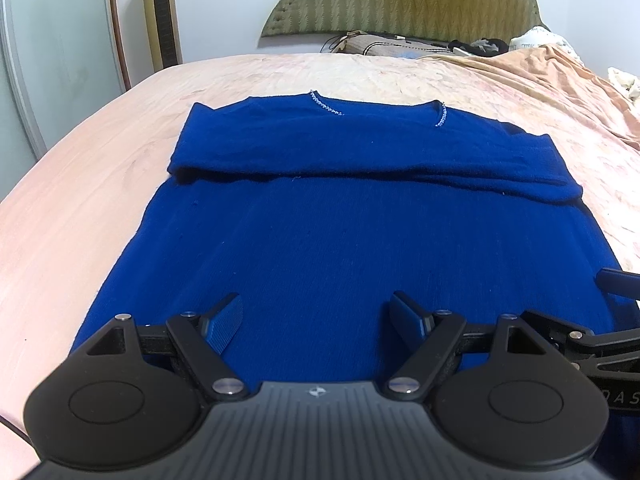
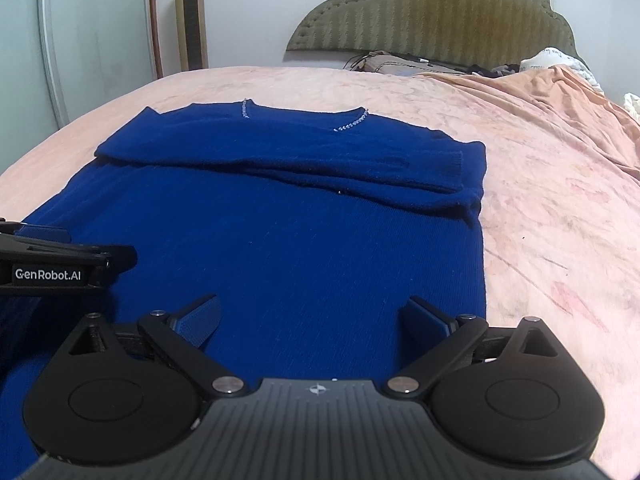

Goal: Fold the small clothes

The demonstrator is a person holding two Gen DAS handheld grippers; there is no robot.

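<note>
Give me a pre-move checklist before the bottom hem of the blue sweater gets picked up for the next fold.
1. Sleeves folded across the chest of the blue sweater: ok.
2. Lower body lying flat on the bed cover: ok.
3. Left hand-held gripper open, nothing between its fingers: ok.
4. Right hand-held gripper open and empty: ok.
5. Both positioned over the near part of the sweater, side by side: ok.
6. Hem edge in view: cannot tell, hidden beneath the gripper bodies.

Both wrist cameras sit low and close over the near hem of the blue sweater (image 1: 320, 240), side by side, facing the headboard (image 2: 432, 12) beyond it.
</note>
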